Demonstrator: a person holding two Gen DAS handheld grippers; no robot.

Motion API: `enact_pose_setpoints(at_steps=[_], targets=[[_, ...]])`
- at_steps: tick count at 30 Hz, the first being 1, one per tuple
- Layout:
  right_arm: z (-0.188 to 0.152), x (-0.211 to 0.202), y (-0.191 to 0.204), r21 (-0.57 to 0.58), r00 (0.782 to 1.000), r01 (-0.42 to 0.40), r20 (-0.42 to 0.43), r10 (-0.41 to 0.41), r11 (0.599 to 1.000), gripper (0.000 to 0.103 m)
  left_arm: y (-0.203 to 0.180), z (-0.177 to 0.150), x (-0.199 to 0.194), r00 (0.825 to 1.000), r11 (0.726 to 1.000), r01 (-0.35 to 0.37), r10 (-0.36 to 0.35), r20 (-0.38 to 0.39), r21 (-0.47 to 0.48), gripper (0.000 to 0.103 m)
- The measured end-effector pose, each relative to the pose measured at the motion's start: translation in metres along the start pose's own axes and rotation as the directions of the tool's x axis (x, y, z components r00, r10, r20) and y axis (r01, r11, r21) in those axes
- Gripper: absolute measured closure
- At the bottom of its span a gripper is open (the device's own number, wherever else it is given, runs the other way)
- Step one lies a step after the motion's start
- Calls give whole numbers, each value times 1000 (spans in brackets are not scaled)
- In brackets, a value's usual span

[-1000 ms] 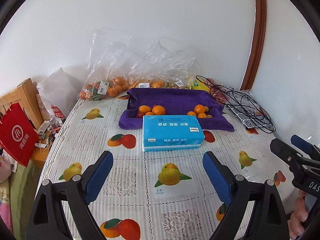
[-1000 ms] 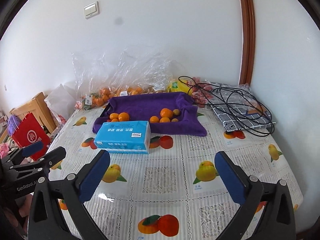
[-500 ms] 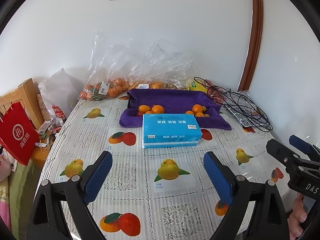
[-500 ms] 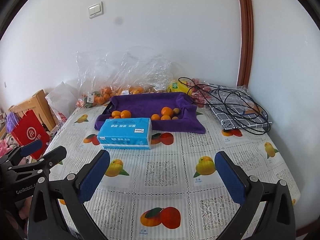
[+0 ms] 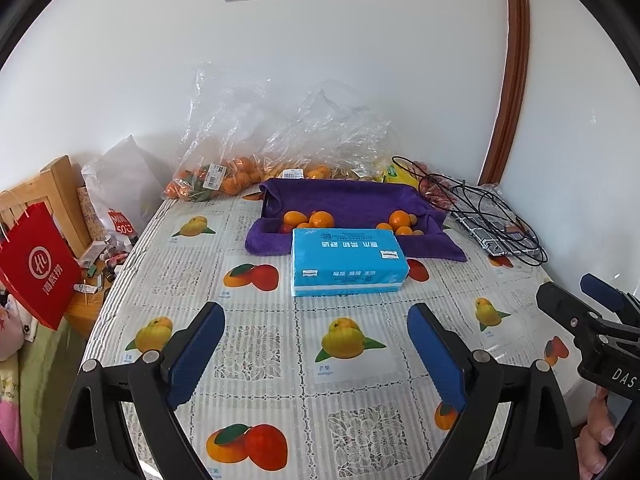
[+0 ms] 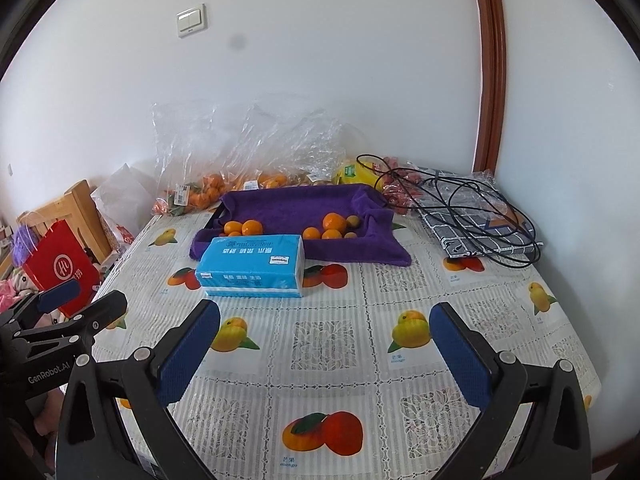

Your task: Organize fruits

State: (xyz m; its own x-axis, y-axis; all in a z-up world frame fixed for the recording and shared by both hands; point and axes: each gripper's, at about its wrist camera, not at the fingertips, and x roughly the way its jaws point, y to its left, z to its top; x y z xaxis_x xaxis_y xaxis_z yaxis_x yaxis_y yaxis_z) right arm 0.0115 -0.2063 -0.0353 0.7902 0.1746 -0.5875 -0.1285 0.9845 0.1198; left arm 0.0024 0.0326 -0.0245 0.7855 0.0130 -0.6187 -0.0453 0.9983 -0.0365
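Hovering above the near edge of the tabletop [image 5: 260, 344], the left gripper [image 5: 316, 320] has its blue-padded fingers [image 5: 196, 354] spread wide, nothing between them. The right gripper [image 6: 324, 320] is alongside, fingers [image 6: 460, 356] equally wide apart and empty; each gripper shows at the edge of the other's view.

A fruit-print tablecloth covers the tabletop. Far centre: a tray lined with a purple towel [image 5: 352, 200], its near flap draped onto the cloth. Inside the tray, mandarins in two clusters: left group [image 5: 310, 219], right group [image 5: 398, 221], with a few smaller brownish fruits mixed into the right one.

A blue tissue pack [image 5: 347, 266] lies just in front of the tray, touching the towel's near edge and hiding part of the fruit.

Behind the tray, against the wall: clear plastic bags [image 5: 224, 176] holding more mandarins, and a yellow fruit [image 6: 354, 172] to the right. Far right: a black cable [image 6: 472, 200] coiled over a checked packet. A red paper bag [image 5: 38, 268] sits off the left edge.
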Motion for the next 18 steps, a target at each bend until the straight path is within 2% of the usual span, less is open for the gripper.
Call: enact_pose_setpoints(at_steps=[18], targets=[[1, 0, -1, 0, 1000, 2, 4, -2, 1000, 0, -3, -1, -3, 1000, 1000, -10, 10, 3, 6, 10]])
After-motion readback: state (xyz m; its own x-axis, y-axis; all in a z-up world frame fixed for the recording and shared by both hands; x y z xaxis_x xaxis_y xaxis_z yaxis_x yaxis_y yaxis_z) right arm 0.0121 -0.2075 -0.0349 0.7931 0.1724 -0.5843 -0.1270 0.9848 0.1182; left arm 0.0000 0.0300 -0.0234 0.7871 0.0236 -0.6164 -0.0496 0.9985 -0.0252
